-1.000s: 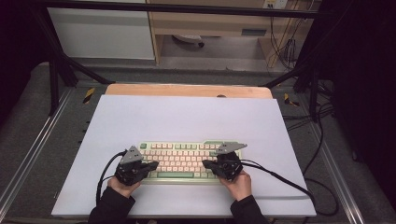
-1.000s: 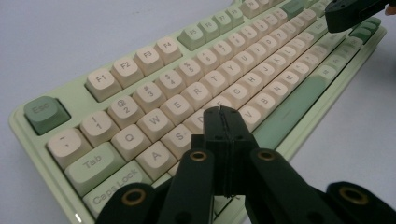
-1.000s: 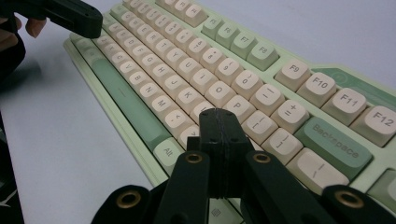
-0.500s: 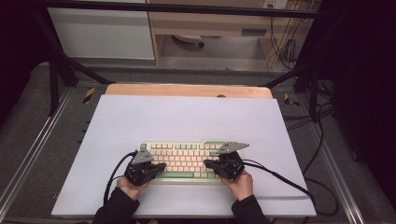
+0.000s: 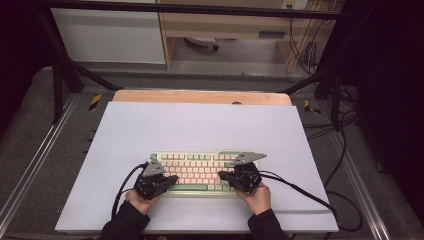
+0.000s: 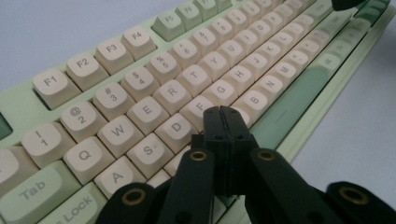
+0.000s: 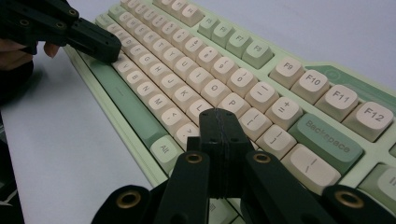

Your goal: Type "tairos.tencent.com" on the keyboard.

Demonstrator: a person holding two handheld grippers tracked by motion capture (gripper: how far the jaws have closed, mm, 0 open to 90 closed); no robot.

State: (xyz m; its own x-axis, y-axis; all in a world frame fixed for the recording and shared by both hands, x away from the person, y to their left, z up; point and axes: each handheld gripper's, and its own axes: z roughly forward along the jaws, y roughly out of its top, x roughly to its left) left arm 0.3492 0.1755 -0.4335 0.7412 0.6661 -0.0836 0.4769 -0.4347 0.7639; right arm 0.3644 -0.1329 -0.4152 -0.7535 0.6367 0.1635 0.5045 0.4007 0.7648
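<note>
Keyboard of pale green plastic with cream keycaps [image 5: 200, 172] is seen in the high view lying flat near the front edge of the white tabletop [image 5: 200, 125], long side across. The left tool [image 5: 167, 181] is held over the left part of the key rows, the right tool [image 5: 226, 176] over the right part, each gripped by a hand coming in from below, black cables trailing off.

In the left gripper view, the jaws are pressed together with nothing between them, forming one blunt tip above the home row, near the F and G keys [image 6: 219, 91]; whether a cap is touched cannot be told.

In the right gripper view, the jaws are likewise together and empty, poised over the keys just right of the P key [image 7: 232, 103], with the green Backspace key [image 7: 327, 140] beside them.

Typing appears to be the step in hand. A good press would be made straight down on a single cap's middle, so neighbouring caps are not caught by the wide tip.
</note>
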